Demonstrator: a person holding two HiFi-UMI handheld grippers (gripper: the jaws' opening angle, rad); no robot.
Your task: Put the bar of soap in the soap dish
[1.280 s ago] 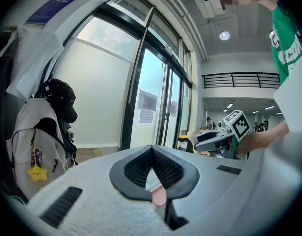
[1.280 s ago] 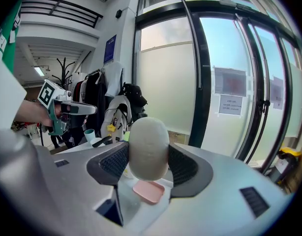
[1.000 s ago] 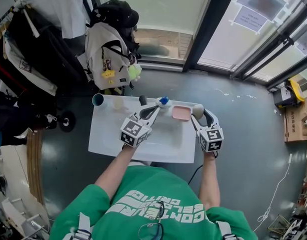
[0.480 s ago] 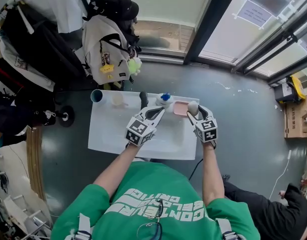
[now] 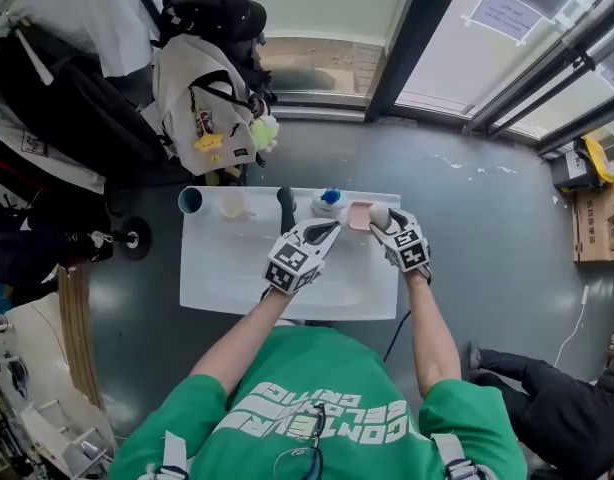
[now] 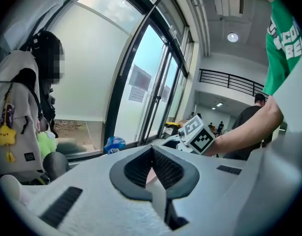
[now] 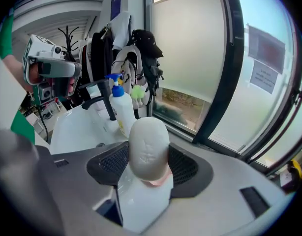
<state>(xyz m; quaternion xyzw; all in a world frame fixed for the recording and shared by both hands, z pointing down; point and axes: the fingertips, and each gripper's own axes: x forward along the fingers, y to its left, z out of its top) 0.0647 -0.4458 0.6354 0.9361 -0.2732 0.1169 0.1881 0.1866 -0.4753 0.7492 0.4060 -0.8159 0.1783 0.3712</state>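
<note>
The bar of soap (image 7: 148,141) is a white oval, standing on end between the pads of my right gripper (image 7: 149,167), which is shut on it. In the head view the soap (image 5: 379,214) hangs at the right edge of the pink soap dish (image 5: 358,216), near the back of the white sink top (image 5: 217,263). A pink sliver of the dish (image 7: 160,182) shows just under the soap. My left gripper (image 5: 325,230) hovers left of the dish, shut with nothing in it; its pads (image 6: 163,168) meet in a narrow V.
A bottle with a blue pump (image 5: 329,200) and a black tap (image 5: 286,206) stand left of the dish, with a blue cup (image 5: 191,200) at the far left corner. Bags and coats (image 5: 202,98) hang beyond the sink. A person (image 5: 557,398) sits at lower right.
Both grippers have moved toward the back of the sink. The right one carried the soap left and farther, from beside the dish to its right edge.
</note>
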